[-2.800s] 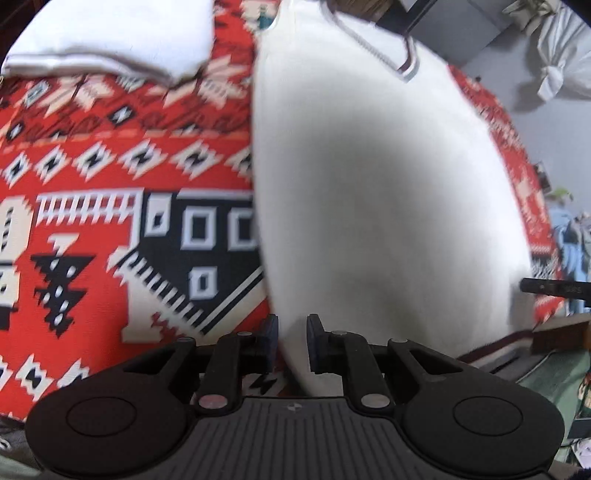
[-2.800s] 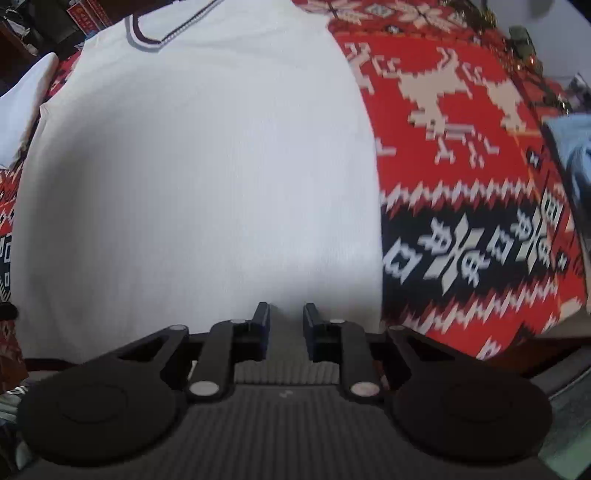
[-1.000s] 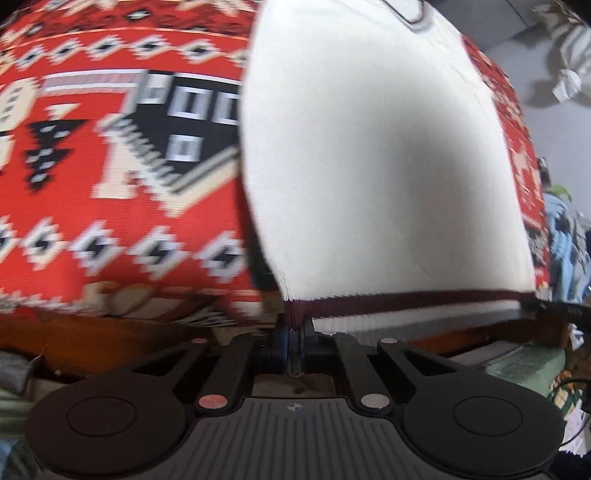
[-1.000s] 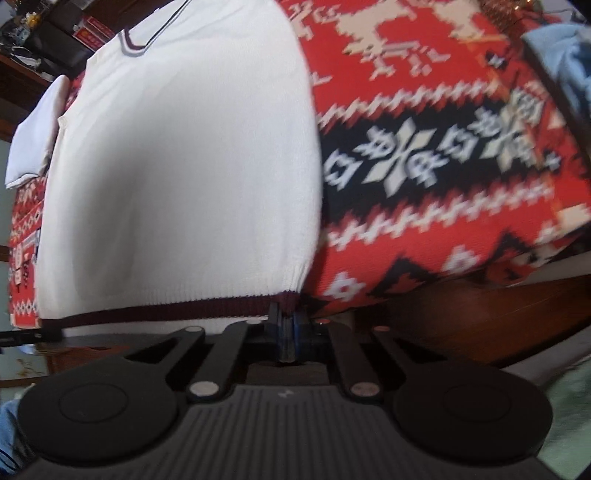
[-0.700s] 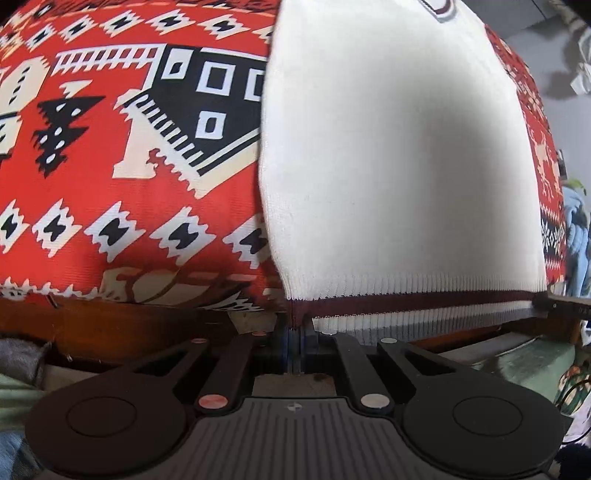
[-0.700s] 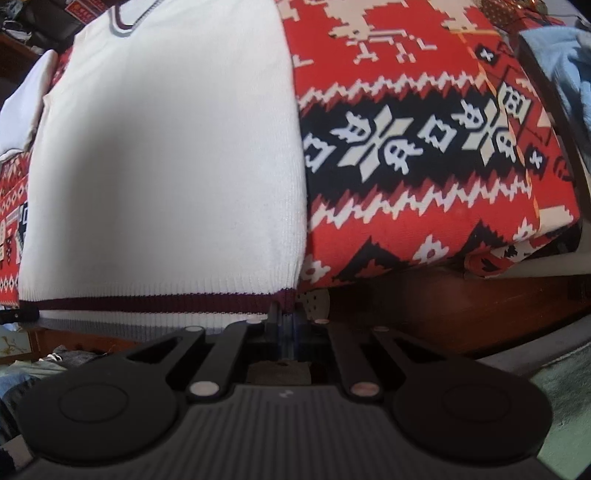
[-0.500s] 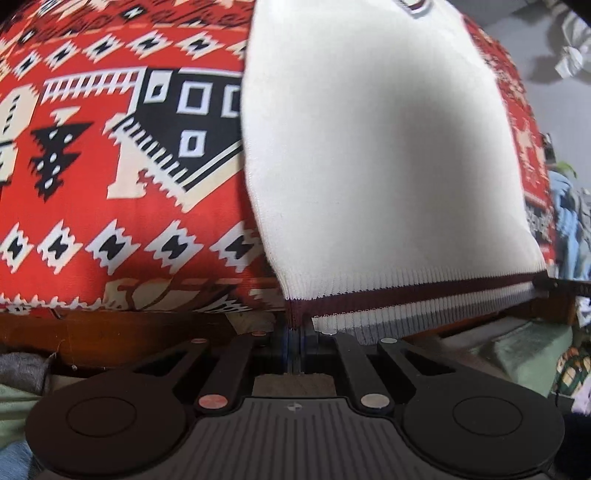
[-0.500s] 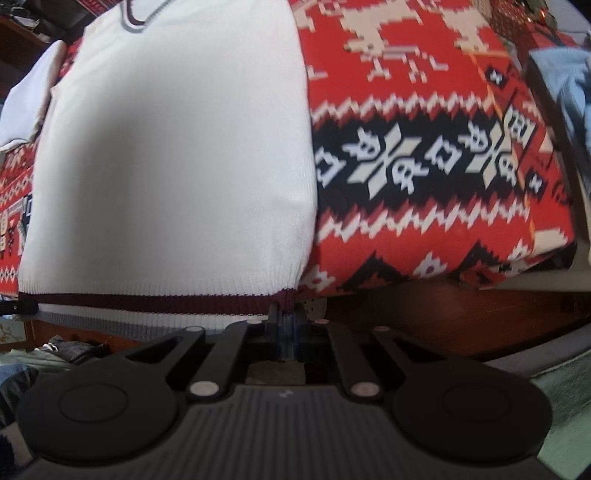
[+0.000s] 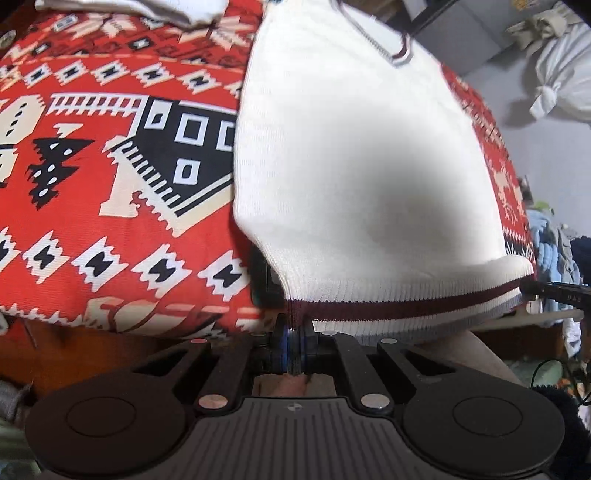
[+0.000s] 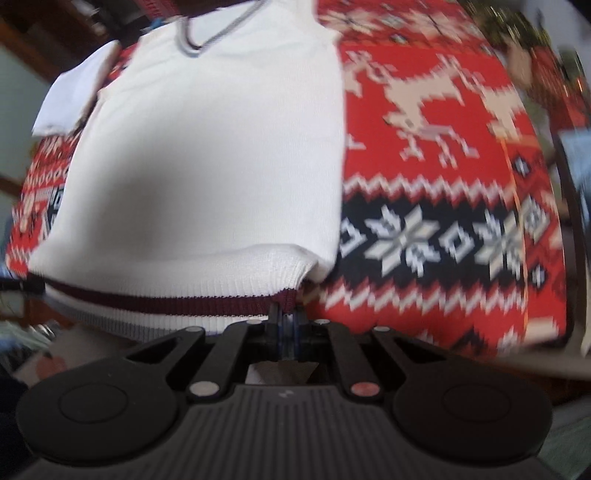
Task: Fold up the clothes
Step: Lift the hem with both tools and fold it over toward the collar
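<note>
A white knit vest [image 9: 362,155] with a maroon hem stripe and V-neck lies on a red patterned blanket [image 9: 110,147]. My left gripper [image 9: 294,334] is shut on the hem's left corner [image 9: 295,308]. My right gripper [image 10: 286,326] is shut on the hem's right corner [image 10: 286,297]. The hem is lifted off the blanket and curls forward over the vest body [image 10: 207,155]. The V-neck [image 10: 218,33] lies at the far end.
A folded white garment [image 9: 177,11] lies at the far left of the blanket, also in the right wrist view [image 10: 74,99]. A tied white bag [image 9: 557,81] hangs at the right. Blue clothes [image 9: 550,251] lie beyond the bed's right side.
Both grippers closed on the hem corners, pulled it toward the bed edge, and now have lifted it and moved forward, so the hem folds over the vest body.
</note>
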`<move>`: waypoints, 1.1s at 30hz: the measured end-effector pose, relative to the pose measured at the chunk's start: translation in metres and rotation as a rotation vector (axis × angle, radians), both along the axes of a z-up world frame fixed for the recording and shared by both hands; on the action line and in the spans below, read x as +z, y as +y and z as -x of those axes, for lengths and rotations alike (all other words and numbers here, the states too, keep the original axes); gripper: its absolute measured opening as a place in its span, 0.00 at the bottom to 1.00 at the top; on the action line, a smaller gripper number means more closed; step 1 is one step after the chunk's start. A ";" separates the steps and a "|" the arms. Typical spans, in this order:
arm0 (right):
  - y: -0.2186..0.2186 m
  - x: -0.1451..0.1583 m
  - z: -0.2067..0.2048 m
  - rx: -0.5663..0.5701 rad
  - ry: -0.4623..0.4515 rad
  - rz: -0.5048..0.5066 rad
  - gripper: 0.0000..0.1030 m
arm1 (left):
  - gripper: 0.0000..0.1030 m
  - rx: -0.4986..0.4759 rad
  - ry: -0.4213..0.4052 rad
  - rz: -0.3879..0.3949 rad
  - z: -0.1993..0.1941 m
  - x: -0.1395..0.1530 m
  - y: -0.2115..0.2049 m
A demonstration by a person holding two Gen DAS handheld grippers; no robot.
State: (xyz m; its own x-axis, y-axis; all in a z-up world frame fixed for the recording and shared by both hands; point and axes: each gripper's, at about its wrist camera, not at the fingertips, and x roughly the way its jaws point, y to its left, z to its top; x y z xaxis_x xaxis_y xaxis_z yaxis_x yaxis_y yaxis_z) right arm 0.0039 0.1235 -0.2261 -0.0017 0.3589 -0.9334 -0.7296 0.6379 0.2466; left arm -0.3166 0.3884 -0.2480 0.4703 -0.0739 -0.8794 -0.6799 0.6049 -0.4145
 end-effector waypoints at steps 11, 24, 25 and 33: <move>-0.063 0.010 0.069 -0.060 -0.226 -0.338 0.05 | 0.06 0.016 -0.300 -0.211 0.050 0.011 -0.057; -0.144 0.039 0.104 -0.244 -0.245 -0.499 0.05 | 0.06 0.091 -0.346 -0.053 0.068 0.054 -0.086; -0.146 0.042 0.106 -0.251 -0.238 -0.504 0.05 | 0.06 0.108 -0.352 -0.037 0.069 0.058 -0.084; -0.119 0.050 0.065 -0.324 -0.137 -0.490 0.05 | 0.05 0.252 -0.405 0.062 0.032 0.059 -0.034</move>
State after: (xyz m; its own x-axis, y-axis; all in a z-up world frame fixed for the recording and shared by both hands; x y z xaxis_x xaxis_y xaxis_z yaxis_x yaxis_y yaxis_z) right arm -0.0609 0.0045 -0.1760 0.2884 0.7094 -0.6431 -0.5631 0.6689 0.4853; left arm -0.3484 0.3544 -0.1888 0.7839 0.0397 -0.6196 -0.5788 0.4079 -0.7061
